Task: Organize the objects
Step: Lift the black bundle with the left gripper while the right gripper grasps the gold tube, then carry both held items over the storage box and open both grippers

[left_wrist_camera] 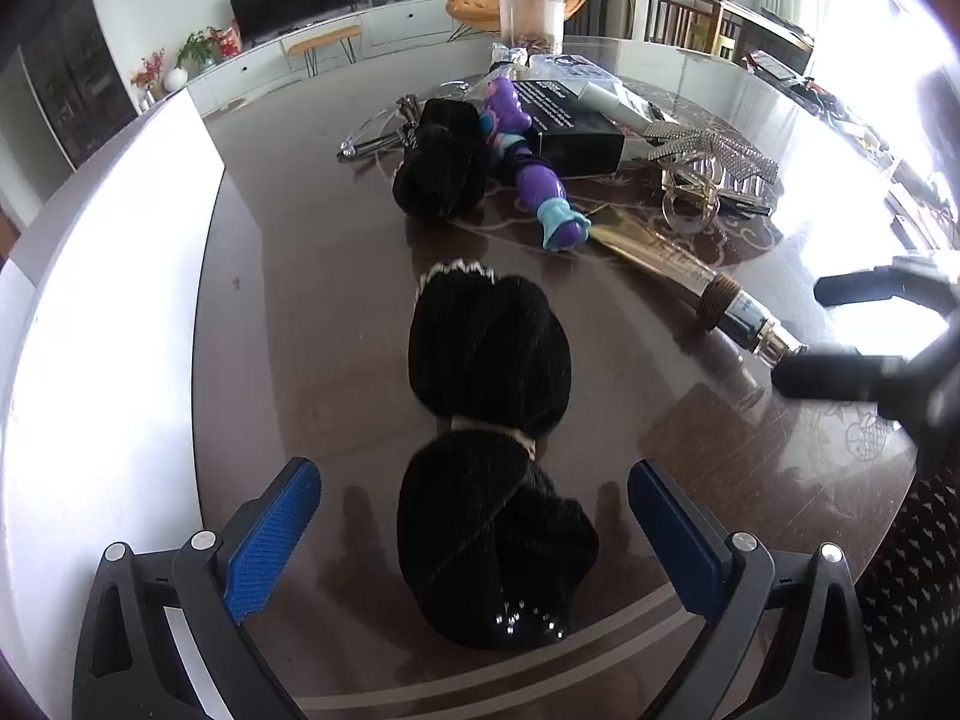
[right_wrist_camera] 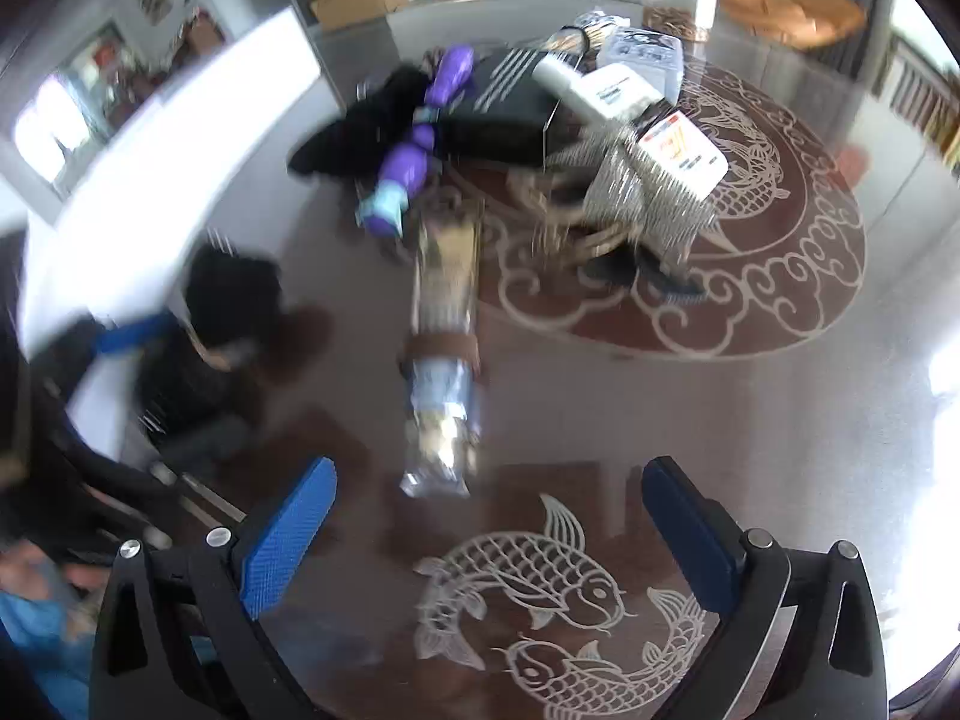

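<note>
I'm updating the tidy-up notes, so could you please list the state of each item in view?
Left gripper: open, astride the black velvet bow.
Right gripper: open, nothing between the jaws.
Black velvet bow: lying flat, ungripped.
Gold tube: lying flat on the table.
Purple toy: lying in the pile.
Clear jar: upright, lidded.

A fabric bundle [left_wrist_camera: 489,456] lies on the table [left_wrist_camera: 300,300] between the left gripper [left_wrist_camera: 474,540] fingers; ahead sits a pile of objects [left_wrist_camera: 540,126], a tube [left_wrist_camera: 690,288] to its right.
</note>
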Available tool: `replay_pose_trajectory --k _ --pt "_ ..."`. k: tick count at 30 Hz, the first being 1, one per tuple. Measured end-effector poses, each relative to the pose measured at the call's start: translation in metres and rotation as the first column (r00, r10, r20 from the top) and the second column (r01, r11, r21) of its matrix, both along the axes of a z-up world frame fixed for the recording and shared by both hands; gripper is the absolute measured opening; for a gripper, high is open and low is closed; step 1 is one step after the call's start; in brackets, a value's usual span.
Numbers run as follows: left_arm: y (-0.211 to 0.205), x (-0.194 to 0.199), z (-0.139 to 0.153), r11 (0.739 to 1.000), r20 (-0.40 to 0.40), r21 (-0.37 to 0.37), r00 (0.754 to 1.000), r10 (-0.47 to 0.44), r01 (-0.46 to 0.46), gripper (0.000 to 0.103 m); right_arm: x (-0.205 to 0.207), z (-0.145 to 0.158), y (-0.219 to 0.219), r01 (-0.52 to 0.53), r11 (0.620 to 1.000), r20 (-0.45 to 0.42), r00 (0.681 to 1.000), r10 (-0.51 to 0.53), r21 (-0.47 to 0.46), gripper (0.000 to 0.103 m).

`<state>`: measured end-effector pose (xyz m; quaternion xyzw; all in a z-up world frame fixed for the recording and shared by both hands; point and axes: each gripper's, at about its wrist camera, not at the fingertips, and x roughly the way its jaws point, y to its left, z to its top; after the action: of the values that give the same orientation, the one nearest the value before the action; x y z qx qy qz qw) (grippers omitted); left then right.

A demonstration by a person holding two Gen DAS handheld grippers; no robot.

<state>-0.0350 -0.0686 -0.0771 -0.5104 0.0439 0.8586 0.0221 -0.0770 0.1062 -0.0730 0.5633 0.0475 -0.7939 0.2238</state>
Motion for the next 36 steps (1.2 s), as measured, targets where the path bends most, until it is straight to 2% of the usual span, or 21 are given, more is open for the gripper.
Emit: replay_pose_trajectory --k 3,6,7,8,9,10,11,14,16,18,21,24,27,29,30,32,34,36 --pt "-0.002 -0.006 0.0 1.0 0.011 0.02 1.0 0.019 -0.019 0.098 -0.017 0.008 -0.007 -0.008 1.0 0.05 0.999 0.009 -0.018 0.093" --pt "-0.003 -0.012 -0.002 0.999 0.01 0.014 0.999 0.03 -0.03 0.066 -0.033 0.004 -0.029 -0.042 0.999 0.089 0.995 0.041 0.012 0.076" --pt "-0.005 -0.014 -0.002 1.0 0.006 0.016 1.0 0.027 -0.027 0.043 -0.037 0.001 -0.038 -0.054 0.998 0.092 0.994 0.051 0.028 0.067" --pt "-0.005 -0.014 -0.001 0.999 -0.004 0.04 1.0 0.021 -0.021 0.029 -0.04 -0.002 -0.046 -0.068 0.997 0.101 0.993 0.063 0.044 0.061" --pt "-0.007 -0.012 -0.001 0.999 -0.006 0.046 1.0 0.028 -0.028 0.029 -0.041 -0.004 -0.052 -0.077 0.994 0.1 0.992 0.07 0.071 0.048" --pt "-0.008 -0.01 0.001 0.998 -0.019 0.054 0.999 0.026 -0.025 0.029 -0.041 -0.003 -0.059 -0.085 0.988 0.078 0.994 0.075 0.132 0.028" --pt "-0.008 -0.006 0.005 0.998 -0.031 0.061 0.999 0.025 -0.023 0.029 -0.041 -0.002 -0.061 -0.086 0.983 0.068 0.995 0.076 0.162 0.027" --pt "-0.015 0.007 0.021 0.989 -0.057 0.147 0.998 0.032 -0.024 0.029 -0.038 0.002 -0.051 -0.082 0.993 0.11 0.991 0.073 0.085 0.026" --pt "-0.023 0.018 0.038 0.975 -0.075 0.22 0.996 0.041 -0.024 0.029 -0.034 0.009 -0.034 -0.03 1.0 0.13 0.991 0.031 -0.006 0.026" --pt "-0.034 0.031 0.061 0.956 -0.101 0.292 0.994 0.05 -0.019 0.029 -0.027 0.02 -0.012 0.034 0.991 0.145 0.989 -0.015 -0.132 0.026" --pt "-0.059 0.053 0.103 0.937 -0.168 0.35 0.982 0.086 -0.023 0.029 -0.009 0.045 0.007 0.081 0.95 0.149 0.988 -0.037 -0.302 0.026" --pt "-0.097 0.071 0.138 0.942 -0.233 0.326 0.959 0.159 -0.077 0.029 0.008 0.077 0.004 0.076 0.885 0.15 0.989 -0.008 -0.459 0.026" --pt "-0.146 0.087 0.153 0.941 -0.26 0.276 0.928 0.268 -0.194 0.029 0.024 0.12 -0.041 -0.005 0.833 0.089 0.994 0.065 -0.553 0.026" --pt "-0.174 0.094 0.15 0.93 -0.25 0.242 0.908 0.335 -0.277 0.029 0.036 0.143 -0.083 -0.086 0.798 0.034 0.991 0.132 -0.596 0.026" --pt "-0.196 0.099 0.143 0.911 -0.228 0.234 0.892 0.39 -0.339 0.029 0.04 0.154 -0.12 -0.123 0.778 0.011 0.986 0.164 -0.616 0.026" --pt "-0.222 0.106 0.131 0.881 -0.192 0.235 0.869 0.456 -0.411 0.029 0.048 0.164 -0.156 -0.178 0.748 -0.015 0.975 0.22 -0.639 0.026" --pt "-0.244 0.11 0.114 0.848 -0.131 0.216 0.846 0.517 -0.484 0.032 0.057 0.165 -0.199 -0.233 0.751 -0.038 0.963 0.268 -0.617 0.026" --pt "-0.259 0.109 0.094 0.818 -0.062 0.172 0.822 0.565 -0.549 0.045 0.061 0.149 -0.24 -0.266 0.778 -0.04 0.954 0.298 -0.57 0.028"
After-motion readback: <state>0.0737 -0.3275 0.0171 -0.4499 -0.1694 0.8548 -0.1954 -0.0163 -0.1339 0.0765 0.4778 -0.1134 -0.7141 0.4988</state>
